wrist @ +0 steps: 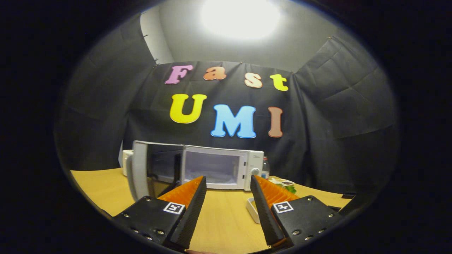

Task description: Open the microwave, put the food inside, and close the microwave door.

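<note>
A light wooden desk (226,218) stands inside a booth of black cloth. Above it the hand-held gripper (227,183) has its fingers spread wide, with nothing between them. Just beside the right finger lies a white food tray (253,209). Beyond the fingers stands the white microwave (226,168), its door (141,173) swung open to the left. A bottle (265,168) stands to the right of the microwave.

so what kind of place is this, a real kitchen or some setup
Most likely a staged recording booth, not a real kitchen: black cloth walls hang around a bare wooden table, on which a white microwave stands with its door swung open. The open gripper holds nothing.
</note>
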A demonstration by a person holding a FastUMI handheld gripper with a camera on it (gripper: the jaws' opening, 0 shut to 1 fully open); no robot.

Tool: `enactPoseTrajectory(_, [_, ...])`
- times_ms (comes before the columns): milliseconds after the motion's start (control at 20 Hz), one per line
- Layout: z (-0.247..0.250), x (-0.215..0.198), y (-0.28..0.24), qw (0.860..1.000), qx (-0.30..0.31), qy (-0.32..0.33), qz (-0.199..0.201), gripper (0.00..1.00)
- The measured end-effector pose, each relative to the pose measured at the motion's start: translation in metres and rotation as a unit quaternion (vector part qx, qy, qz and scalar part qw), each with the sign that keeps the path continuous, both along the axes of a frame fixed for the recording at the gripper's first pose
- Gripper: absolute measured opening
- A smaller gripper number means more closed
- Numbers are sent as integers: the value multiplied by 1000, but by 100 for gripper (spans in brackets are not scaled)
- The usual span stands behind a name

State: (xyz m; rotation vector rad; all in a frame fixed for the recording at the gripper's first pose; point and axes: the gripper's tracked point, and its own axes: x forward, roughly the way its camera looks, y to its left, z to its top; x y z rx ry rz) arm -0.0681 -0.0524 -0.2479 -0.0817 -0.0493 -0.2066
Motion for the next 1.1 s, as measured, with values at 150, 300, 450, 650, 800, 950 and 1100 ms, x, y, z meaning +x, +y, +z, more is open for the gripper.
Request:
enactPoseTrajectory(150, [-27,21,-74,996,68,35,-41,76])
enactPoseTrajectory(300, [-61,37,-125,986,131,77,-62,78])
enactPoseTrajectory(450, [-84,50,-138,979,169,103,-46,78])
enactPoseTrajectory(650, [-107,67,-138,971,199,130,-13,78])
enactPoseTrajectory(800, [-118,78,-134,963,220,153,3,78])
enactPoseTrajectory(950, [-122,85,-131,958,233,166,20,68])
enactPoseTrajectory(1100, [-120,88,-132,958,234,162,23,46])
